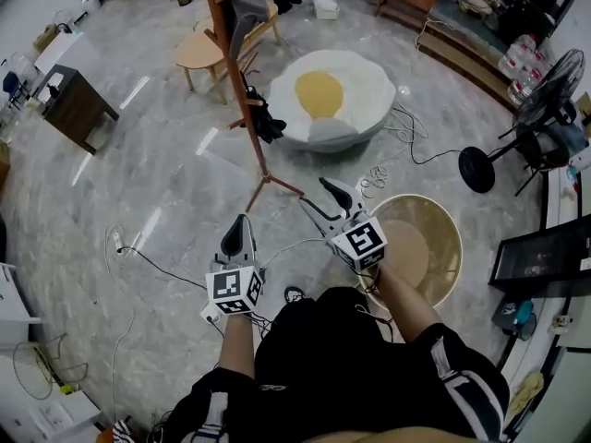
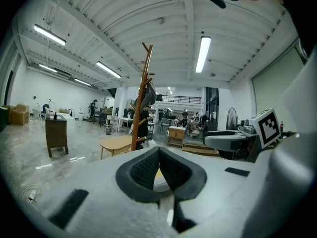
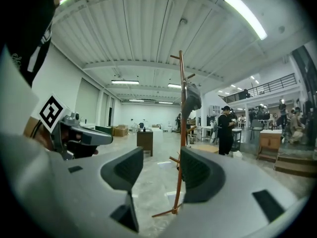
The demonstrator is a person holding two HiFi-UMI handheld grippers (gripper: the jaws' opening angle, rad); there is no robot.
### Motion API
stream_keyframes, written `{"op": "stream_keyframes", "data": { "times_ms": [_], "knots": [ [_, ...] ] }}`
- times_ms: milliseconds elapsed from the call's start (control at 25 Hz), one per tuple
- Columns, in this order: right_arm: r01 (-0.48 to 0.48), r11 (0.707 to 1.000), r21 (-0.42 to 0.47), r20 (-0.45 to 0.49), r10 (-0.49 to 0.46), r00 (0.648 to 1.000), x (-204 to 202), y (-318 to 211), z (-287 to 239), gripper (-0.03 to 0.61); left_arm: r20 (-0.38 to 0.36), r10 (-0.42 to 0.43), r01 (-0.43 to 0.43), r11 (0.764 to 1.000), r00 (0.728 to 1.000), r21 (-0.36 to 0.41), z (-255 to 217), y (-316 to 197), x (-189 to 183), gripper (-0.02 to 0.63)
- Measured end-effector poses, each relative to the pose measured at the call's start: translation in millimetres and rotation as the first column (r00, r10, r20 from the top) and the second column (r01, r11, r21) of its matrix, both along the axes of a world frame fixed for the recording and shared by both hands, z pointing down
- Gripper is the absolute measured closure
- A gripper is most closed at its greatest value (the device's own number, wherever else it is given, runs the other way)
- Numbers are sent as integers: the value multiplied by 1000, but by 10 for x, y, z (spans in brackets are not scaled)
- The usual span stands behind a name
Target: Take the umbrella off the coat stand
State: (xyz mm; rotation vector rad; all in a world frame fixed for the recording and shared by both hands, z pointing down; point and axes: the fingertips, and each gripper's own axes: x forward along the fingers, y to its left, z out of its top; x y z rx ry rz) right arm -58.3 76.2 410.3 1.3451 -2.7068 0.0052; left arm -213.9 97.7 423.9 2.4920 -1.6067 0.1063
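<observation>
The wooden coat stand (image 1: 244,90) rises from its tripod foot (image 1: 268,182) on the marble floor ahead of me. A grey folded thing, likely the umbrella (image 1: 242,12), hangs near its top, and a dark bundle (image 1: 264,120) hangs lower down. My left gripper (image 1: 241,223) is shut and empty, a short way in front of the stand's foot. My right gripper (image 1: 321,197) is open and empty. In the right gripper view the stand (image 3: 182,133) shows between the open jaws, far off, with the grey thing (image 3: 191,98) on a hook. The left gripper (image 2: 159,150) sees the stand (image 2: 143,98) above its touching pads.
Behind the stand are a fried-egg beanbag (image 1: 328,100) and a low round wooden table (image 1: 199,52). A dark cabinet (image 1: 78,107) is at the left, a round wicker seat (image 1: 434,247) and a floor fan (image 1: 545,109) at the right. Cables (image 1: 138,247) trail over the floor. A person in black (image 3: 225,130) stands far back.
</observation>
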Motion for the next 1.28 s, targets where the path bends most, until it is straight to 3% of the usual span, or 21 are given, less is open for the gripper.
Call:
{"op": "stream_keyframes", "data": {
  "times_ms": [480, 800, 1280],
  "knots": [
    [13, 999, -47, -1, -13, 1000, -63, -714, 172, 333, -1, 12, -12, 1000, 1000, -27, 168, -657, -74, 614],
    [76, 996, -48, 21, -75, 997, 7, -1496, 205, 331, 35, -9, 11, 999, 999, -53, 235, -1363, 37, 614],
    [216, 968, -125, 19, -215, 976, 135, -2437, 459, 328, 70, -59, 70, 985, 996, -158, 481, -2203, 234, 614]
  ]
}}
